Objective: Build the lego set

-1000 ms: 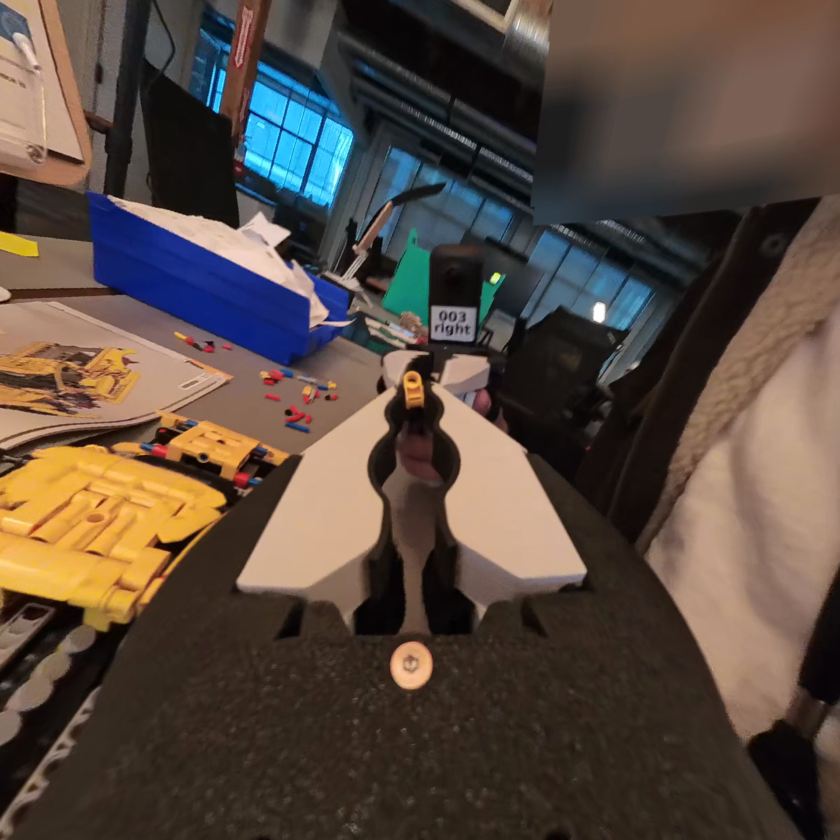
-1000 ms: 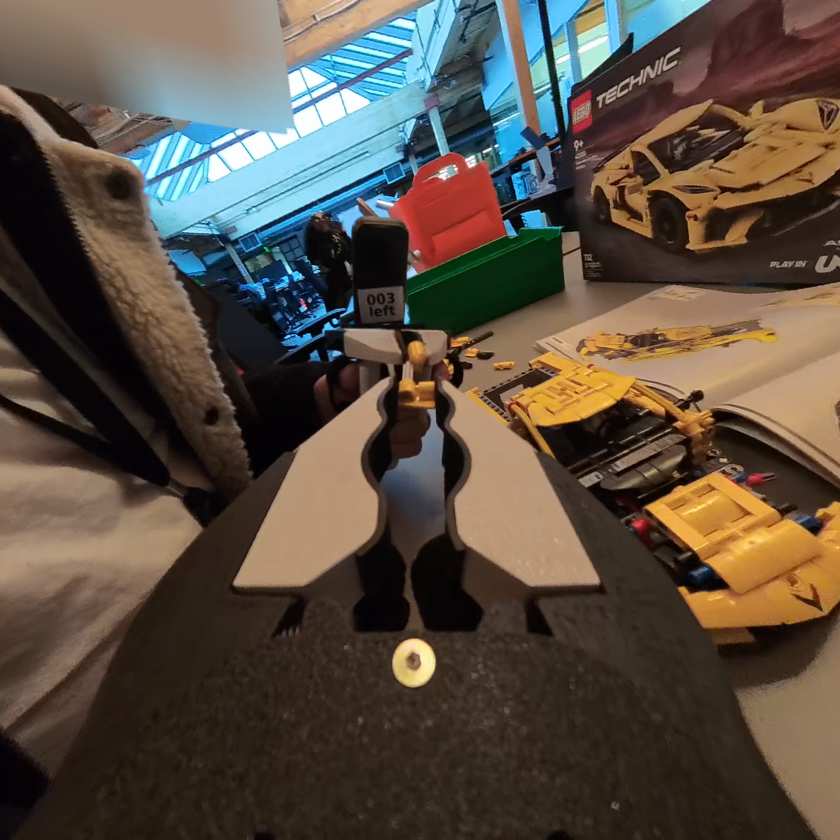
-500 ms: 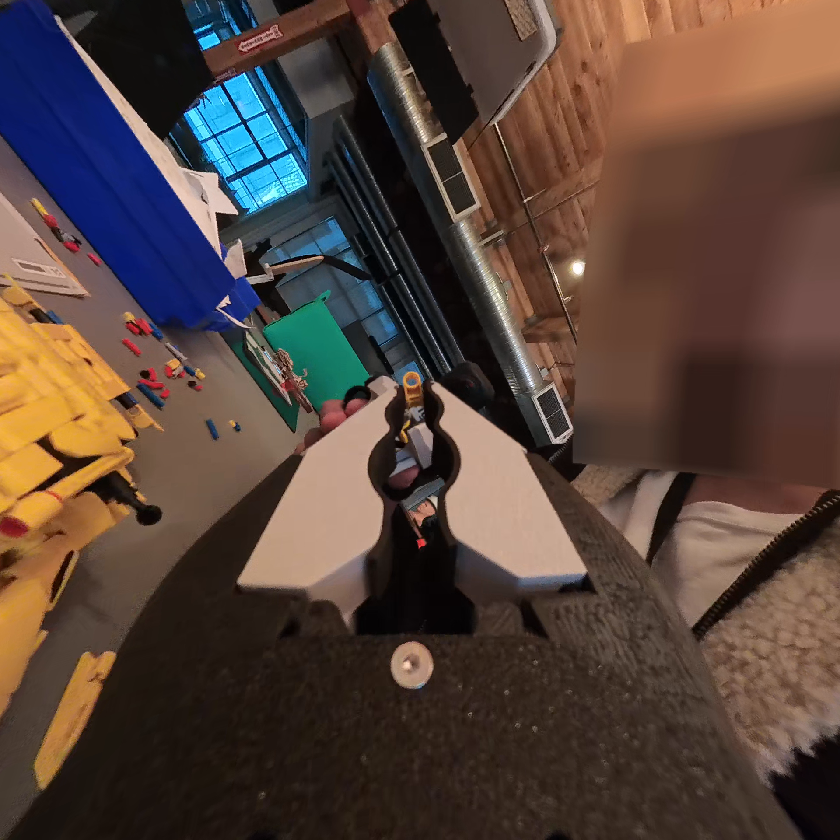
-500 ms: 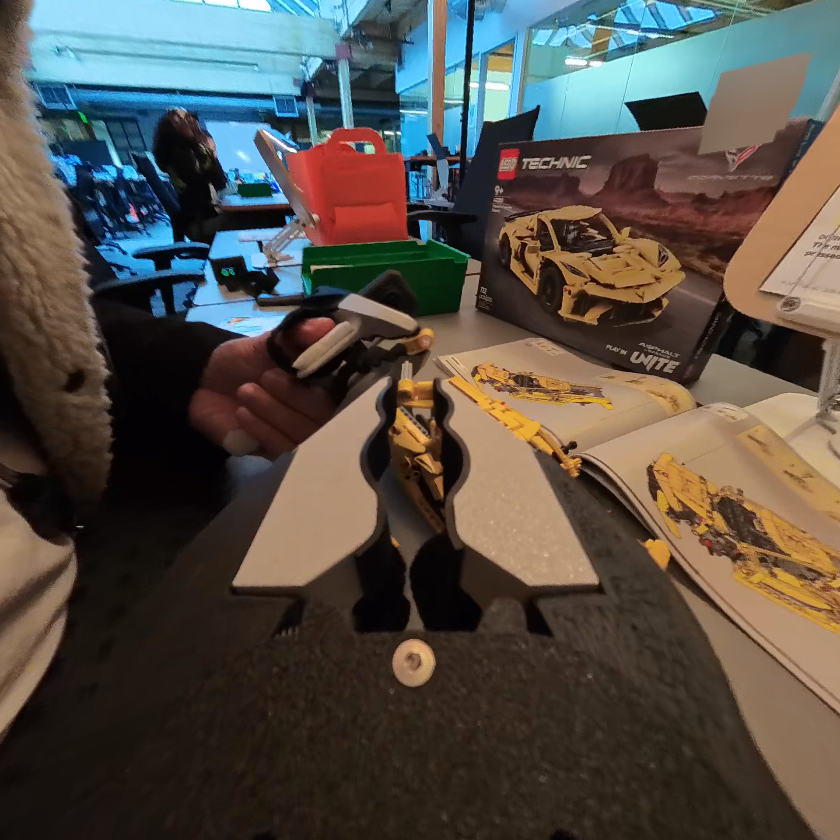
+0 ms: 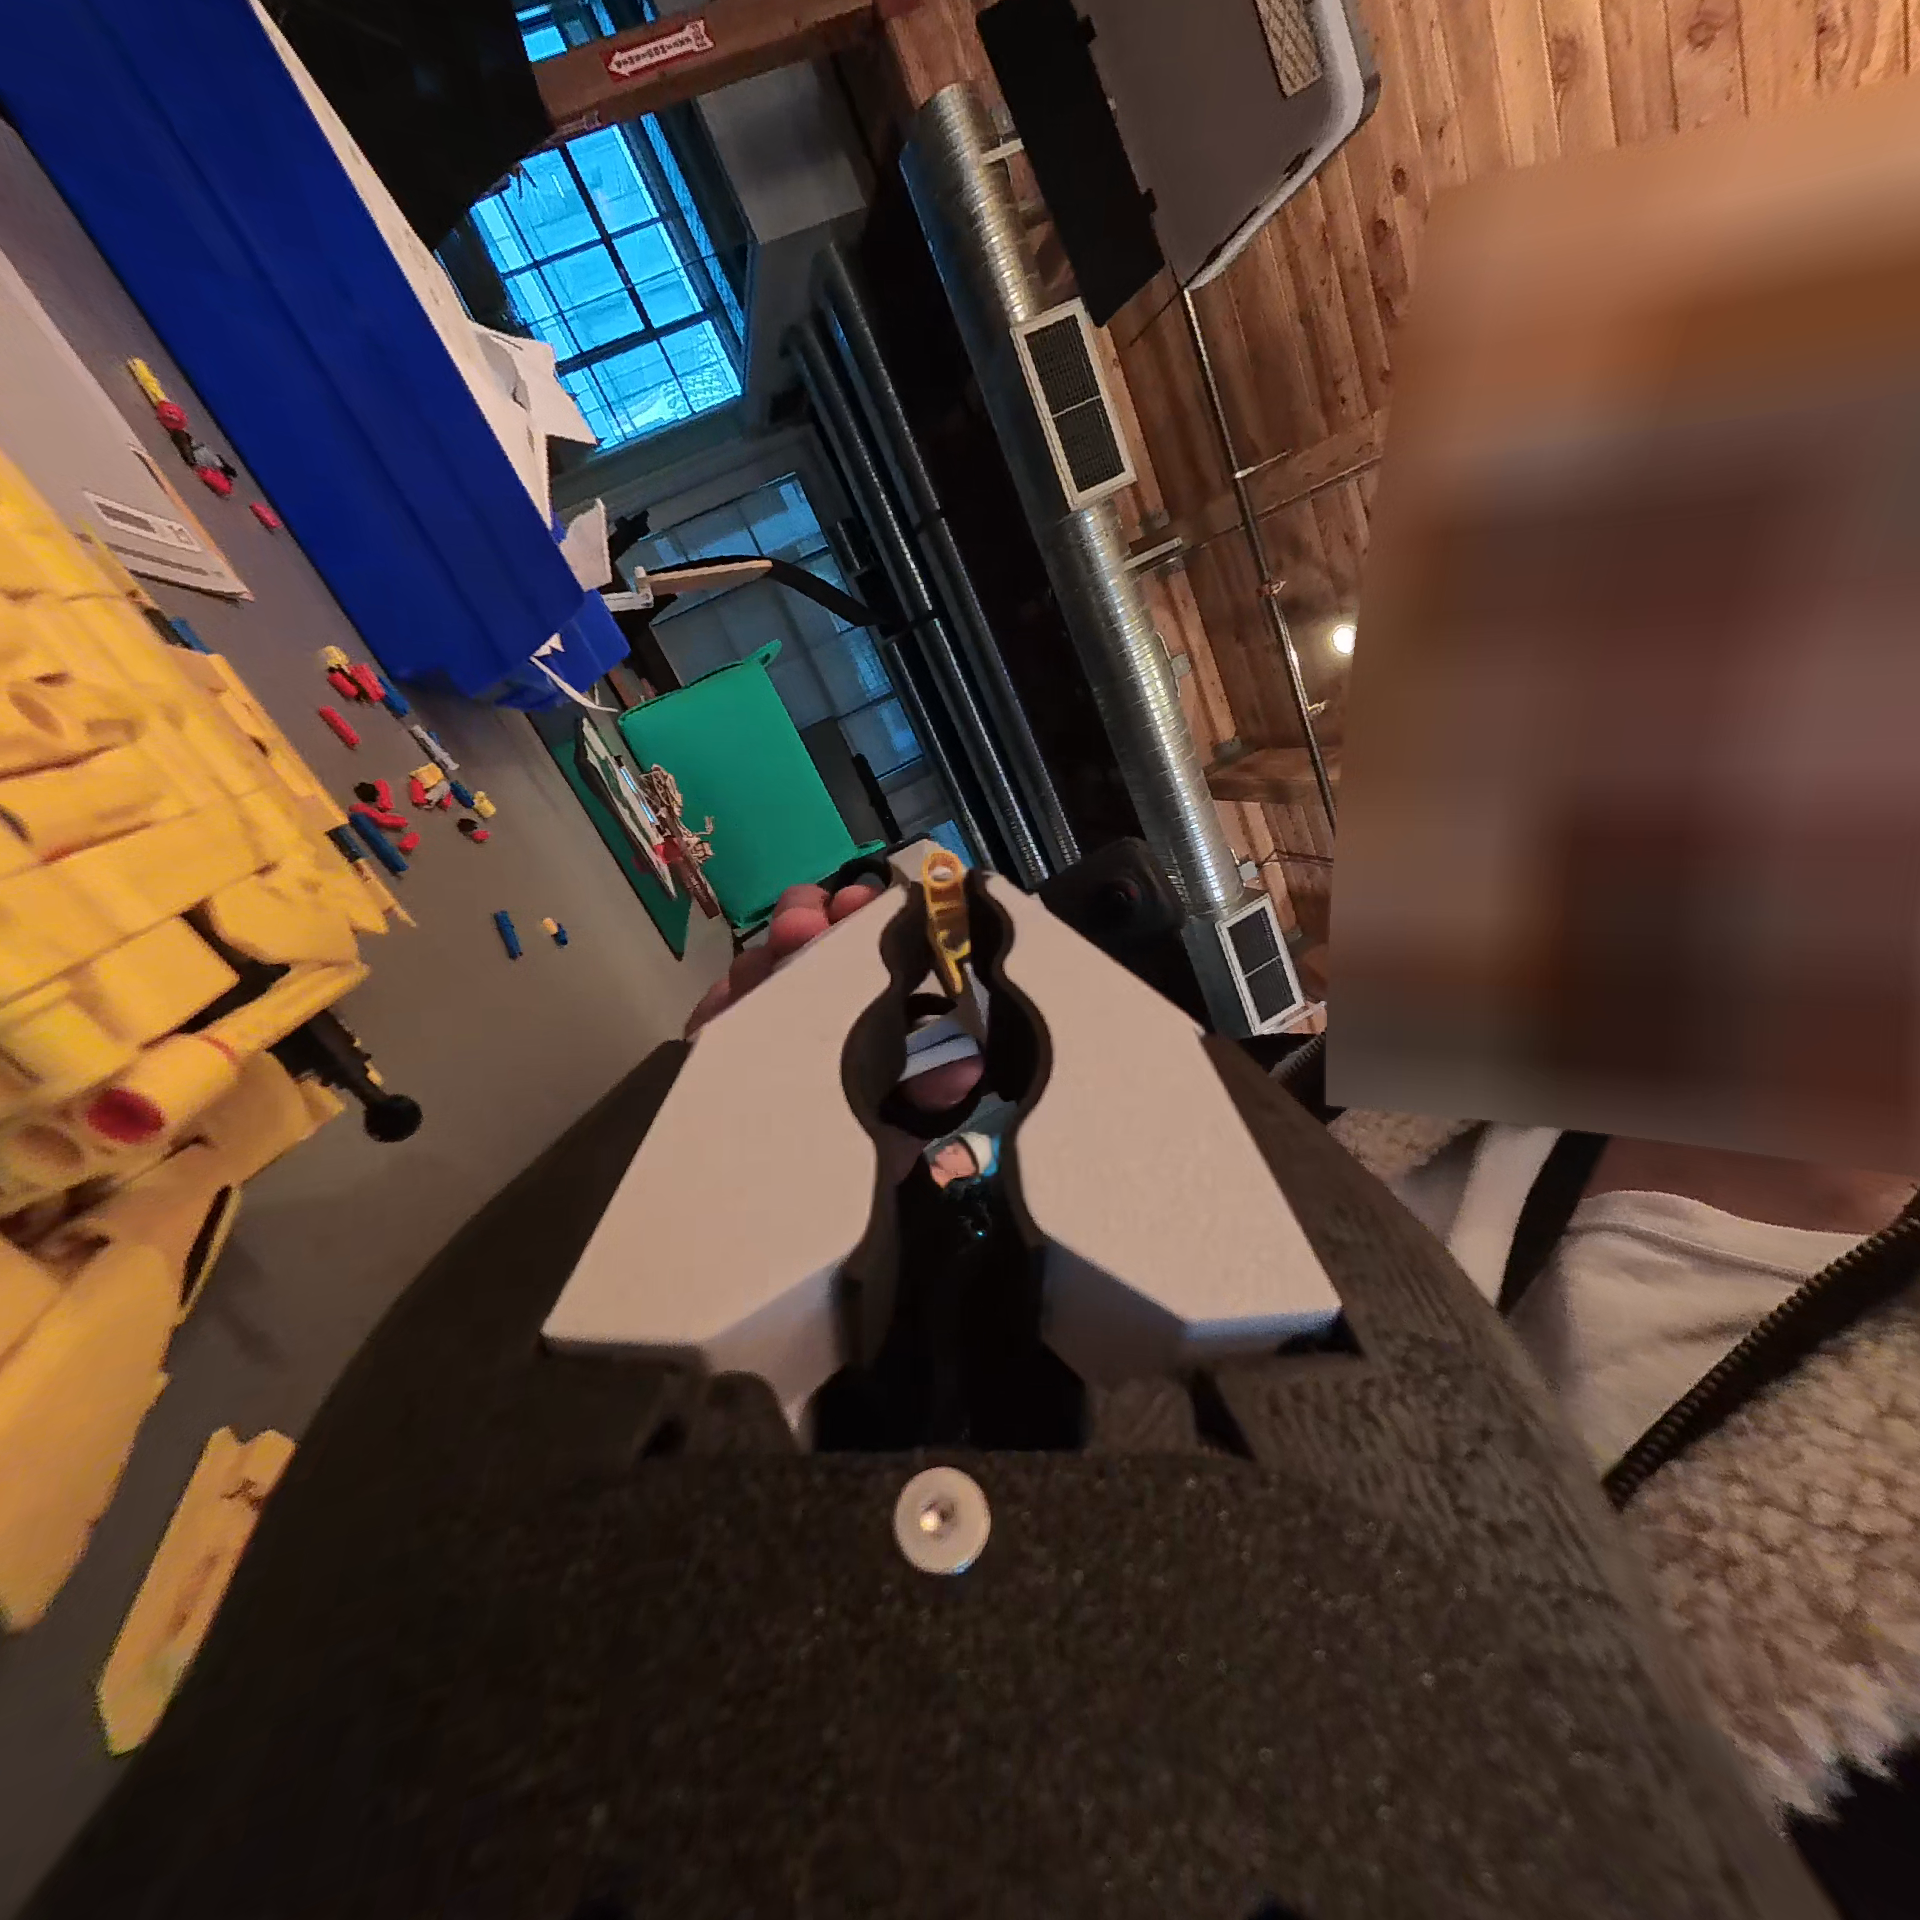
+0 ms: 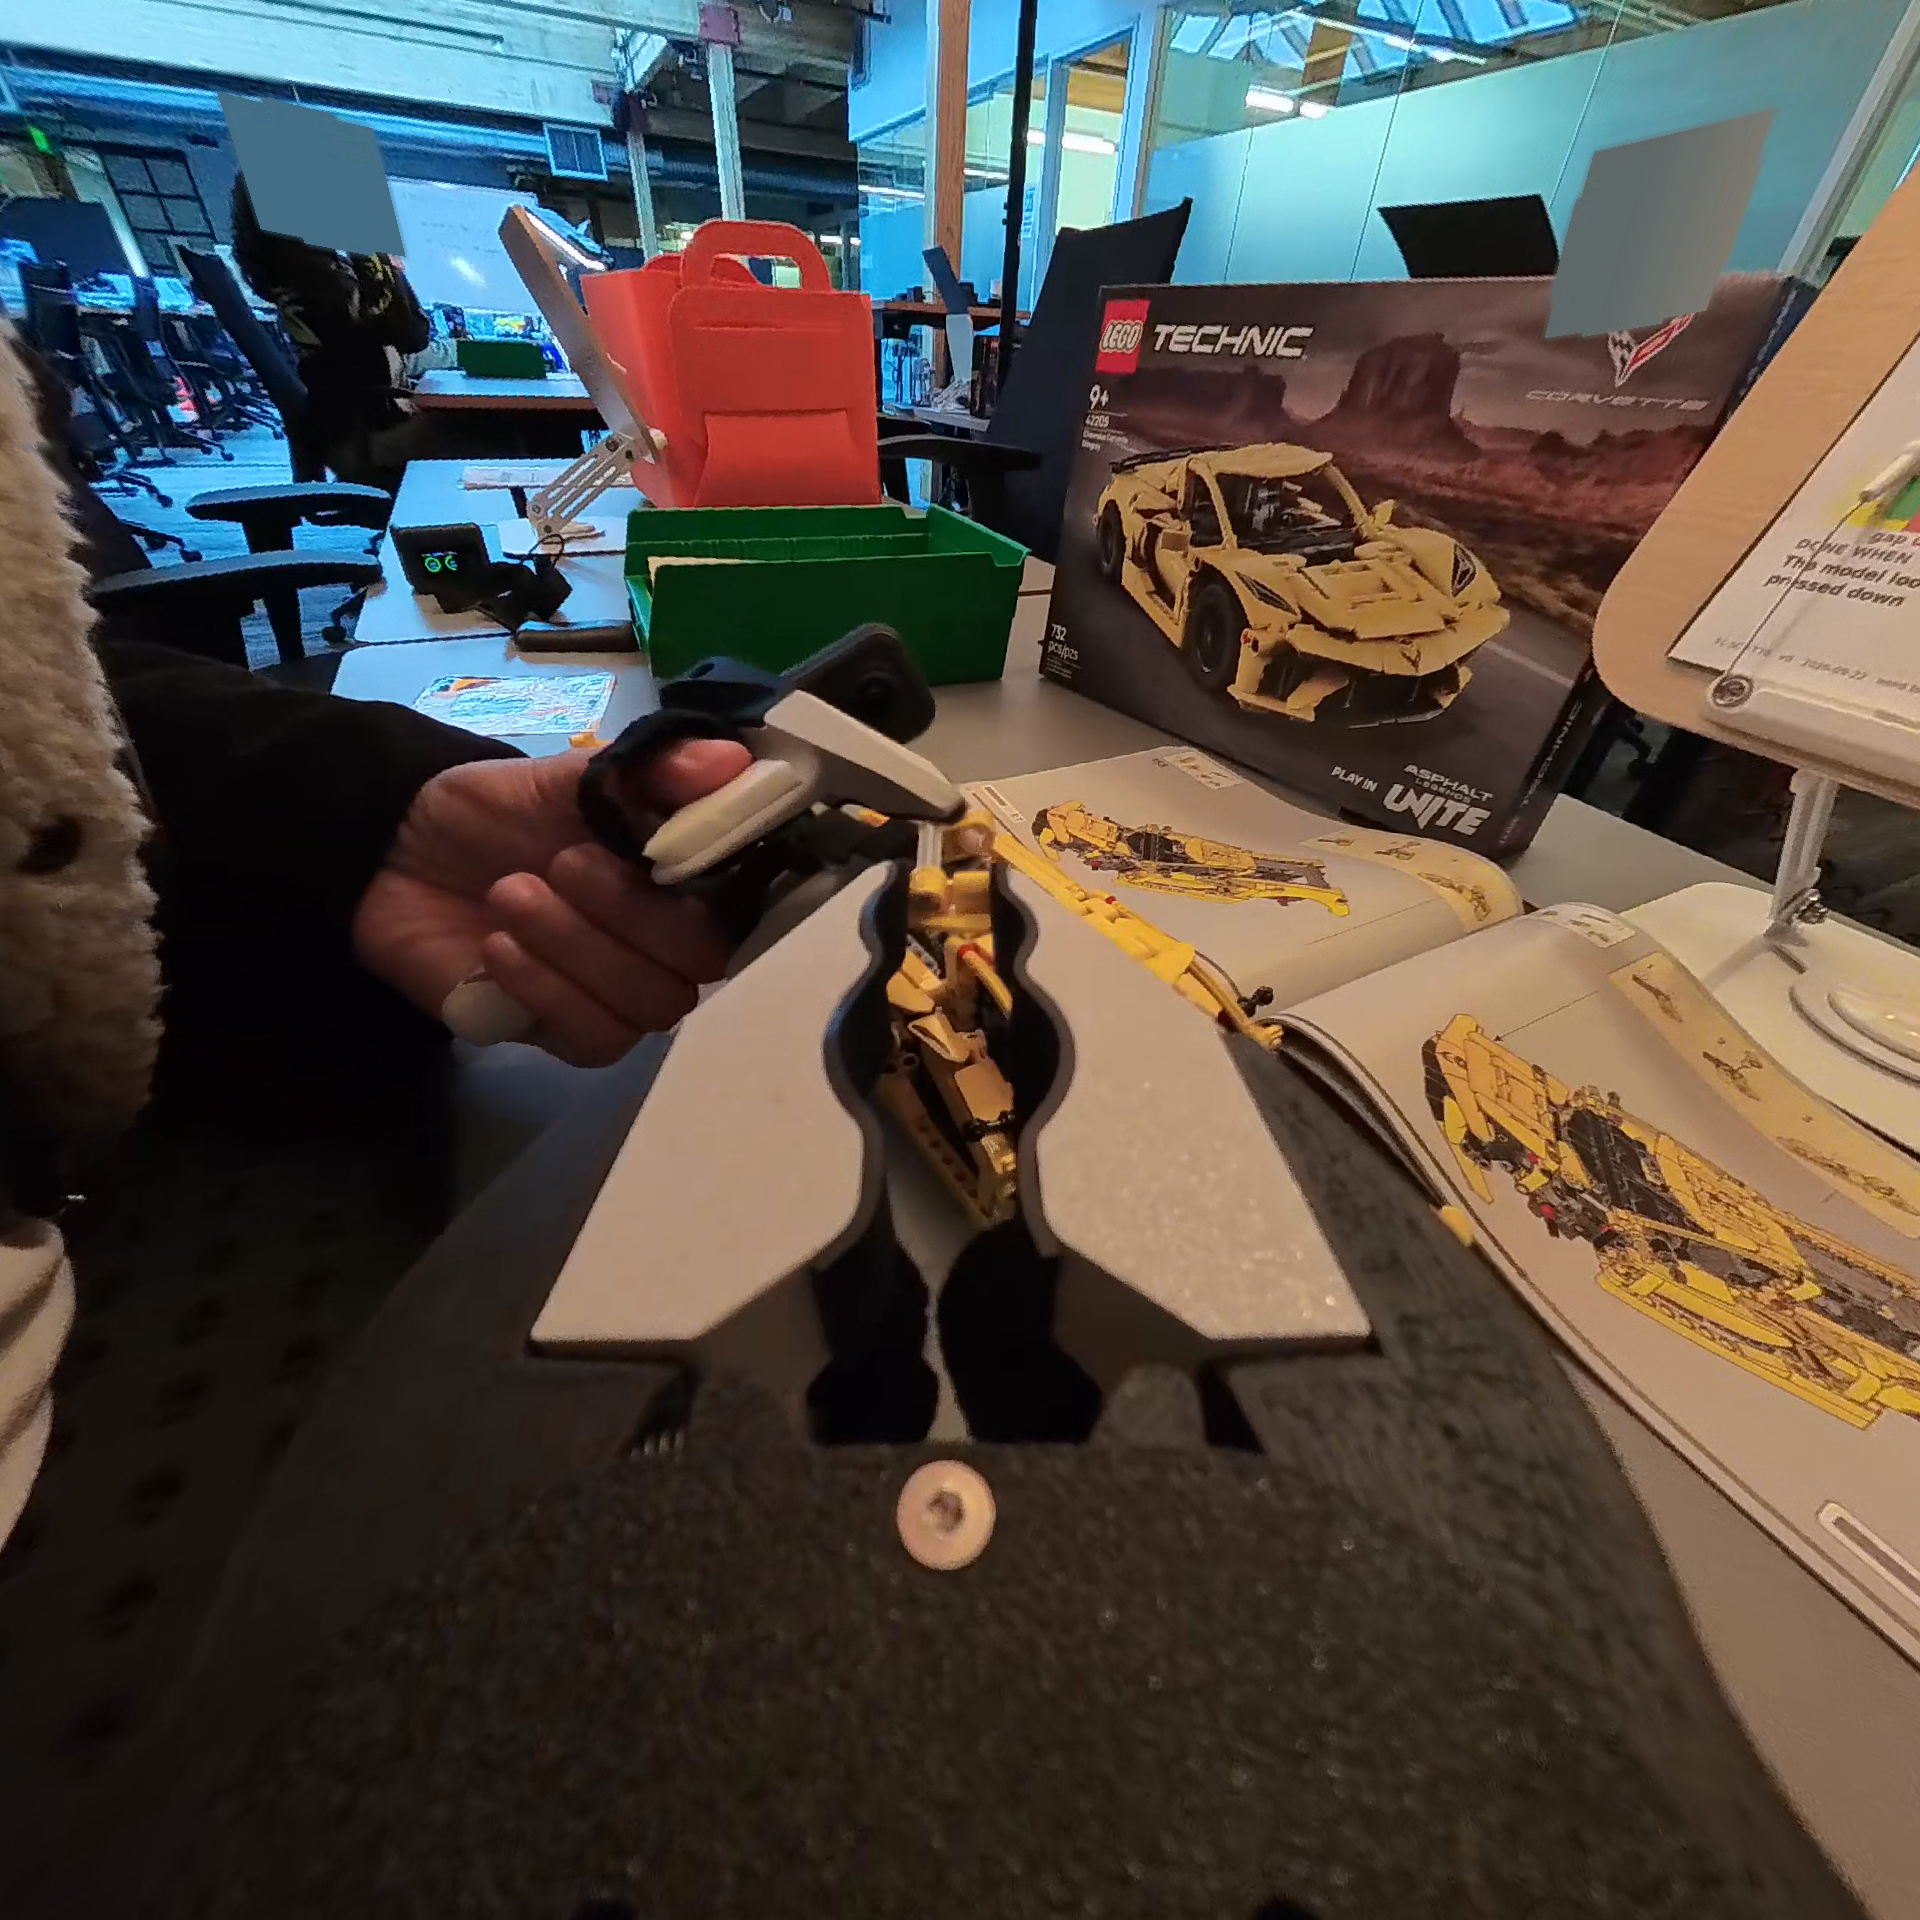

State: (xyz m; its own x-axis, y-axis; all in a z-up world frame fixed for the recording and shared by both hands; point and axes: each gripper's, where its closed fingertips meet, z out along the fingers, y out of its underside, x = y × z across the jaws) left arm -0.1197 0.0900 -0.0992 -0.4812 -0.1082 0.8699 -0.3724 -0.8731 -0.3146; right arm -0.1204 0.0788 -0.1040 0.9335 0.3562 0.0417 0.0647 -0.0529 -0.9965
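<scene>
Left gripper (image 5: pixel 948 902): fingers pinched on a small yellow lego piece (image 5: pixel 943 920) at their tips, view tilted, raised off the surface (image 5: pixel 499 1039). Right gripper (image 6: pixel 940 883): fingers narrow, closed on a yellow lego sub-assembly (image 6: pixel 951 1023). Its top meets the left gripper's tip (image 6: pixel 925 805). Beyond: open instruction booklet (image 6: pixel 1558 1039), yellow car model (image 5: pixel 135 883) at left, loose red and blue pins (image 5: pixel 390 810), green bin (image 6: pixel 821 587), set box (image 6: pixel 1351 540).

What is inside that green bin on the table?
The green bin shows something flat and whitish along its near-left inside; its front wall hides the bottom, so any other contents cannot be seen.
</scene>
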